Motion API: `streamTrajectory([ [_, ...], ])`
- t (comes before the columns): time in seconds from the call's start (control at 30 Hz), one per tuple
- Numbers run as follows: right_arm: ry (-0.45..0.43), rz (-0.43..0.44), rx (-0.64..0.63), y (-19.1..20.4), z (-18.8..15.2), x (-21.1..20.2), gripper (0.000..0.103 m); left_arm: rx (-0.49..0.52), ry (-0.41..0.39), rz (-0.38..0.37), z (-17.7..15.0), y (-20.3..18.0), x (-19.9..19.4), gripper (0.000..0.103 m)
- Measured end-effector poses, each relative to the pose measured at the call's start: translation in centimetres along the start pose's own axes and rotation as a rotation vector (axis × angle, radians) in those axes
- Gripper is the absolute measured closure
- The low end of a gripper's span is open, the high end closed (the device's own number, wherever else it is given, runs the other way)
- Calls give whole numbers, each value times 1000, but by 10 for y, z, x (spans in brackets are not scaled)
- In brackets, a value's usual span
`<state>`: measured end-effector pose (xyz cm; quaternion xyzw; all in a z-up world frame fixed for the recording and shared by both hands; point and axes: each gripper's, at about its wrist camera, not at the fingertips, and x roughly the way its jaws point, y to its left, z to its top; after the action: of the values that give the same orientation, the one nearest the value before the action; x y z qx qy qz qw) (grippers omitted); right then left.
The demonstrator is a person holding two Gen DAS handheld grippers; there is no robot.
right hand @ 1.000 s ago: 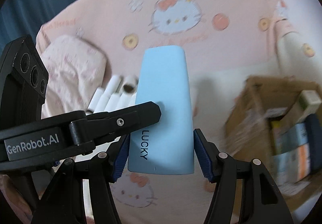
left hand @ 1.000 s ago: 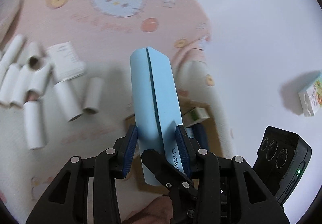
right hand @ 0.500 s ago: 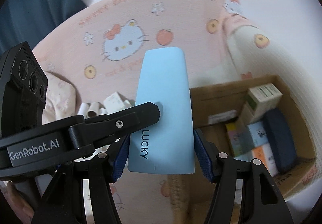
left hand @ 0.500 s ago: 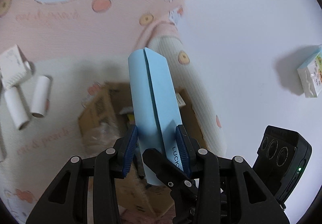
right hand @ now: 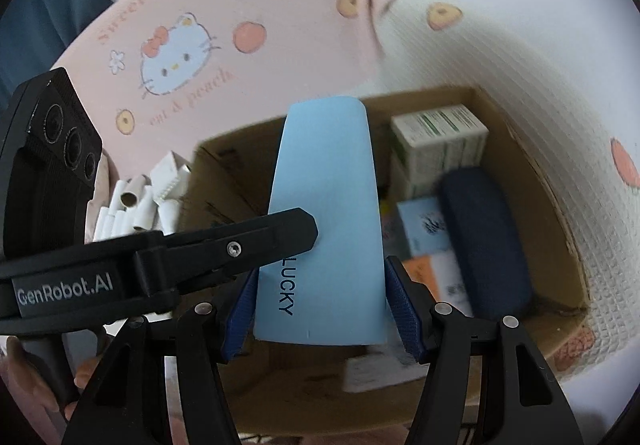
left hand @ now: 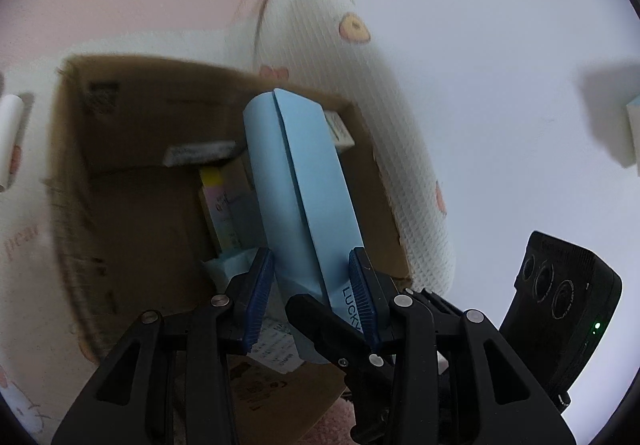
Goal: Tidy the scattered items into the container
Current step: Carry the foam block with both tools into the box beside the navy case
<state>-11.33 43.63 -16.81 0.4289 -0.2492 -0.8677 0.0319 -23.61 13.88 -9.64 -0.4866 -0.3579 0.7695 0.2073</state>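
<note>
Both grippers [left hand: 311,287] [right hand: 323,309] clamp the blue case [right hand: 324,213] right over the box [right hand: 560,229], already half full, white tubes [right hand: 132,209] beside it still left.

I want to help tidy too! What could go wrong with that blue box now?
1. Both claws, left and right, grip one blue box; letting go unevenly could tip it.
2. The carton is already crowded, so the box might land on the dark case or jam crooked.
</note>
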Motion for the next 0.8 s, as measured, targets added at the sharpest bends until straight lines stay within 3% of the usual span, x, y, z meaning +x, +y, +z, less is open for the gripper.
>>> streamTrajectory([
  [0.2,133,24,-9,-23,5,14,44,14,97,28,-1,-8,23,60],
  [0.4,250,30,-77,-35,11,19,44,-51,167,-21,0,0,42,60],
  [0.8,369,-38,-129,-52,12,36,44,-82,242,-33,2,2,80,60],
])
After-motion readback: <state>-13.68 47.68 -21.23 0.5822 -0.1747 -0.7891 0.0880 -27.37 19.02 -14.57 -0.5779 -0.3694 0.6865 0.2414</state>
